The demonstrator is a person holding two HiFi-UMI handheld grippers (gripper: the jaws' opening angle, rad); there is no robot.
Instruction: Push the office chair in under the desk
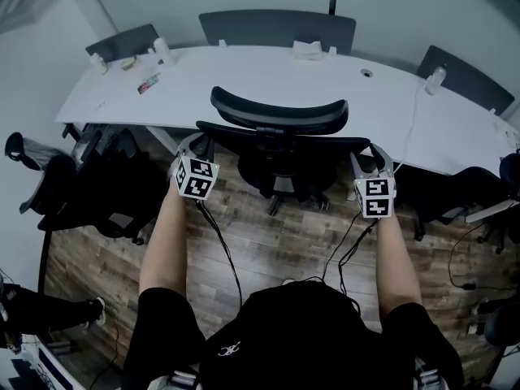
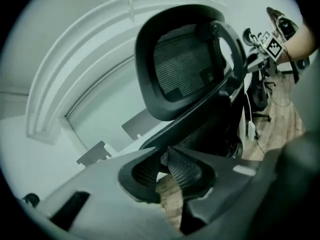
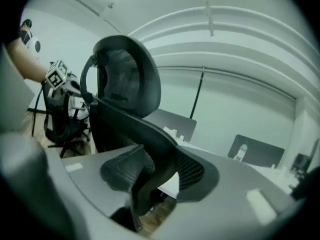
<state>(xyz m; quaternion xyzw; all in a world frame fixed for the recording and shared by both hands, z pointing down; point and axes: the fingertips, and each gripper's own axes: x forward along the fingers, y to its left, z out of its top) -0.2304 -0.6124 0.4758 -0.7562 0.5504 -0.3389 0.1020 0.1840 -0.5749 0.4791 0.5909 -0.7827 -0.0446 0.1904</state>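
A black office chair (image 1: 279, 114) with a curved headrest faces the white curved desk (image 1: 244, 84); its seat sits under the desk's edge. My left gripper (image 1: 192, 143) is at the chair back's left upper corner and my right gripper (image 1: 374, 159) at its right upper corner. In the left gripper view the left gripper (image 2: 164, 163) has its pads nearly together, pinching the thin edge of the chair back (image 2: 200, 114). In the right gripper view the black back frame (image 3: 150, 134) runs down between the pads of the right gripper (image 3: 157, 173) and fills the gap.
Black chairs stand at the left (image 1: 97, 185) and the right (image 1: 455, 197), and grey chairs (image 1: 276, 29) stand behind the desk. A tissue box (image 1: 309, 49) and bottles (image 1: 436, 80) are on the desk. Cables (image 1: 221, 246) trail over the wooden floor (image 1: 268, 242).
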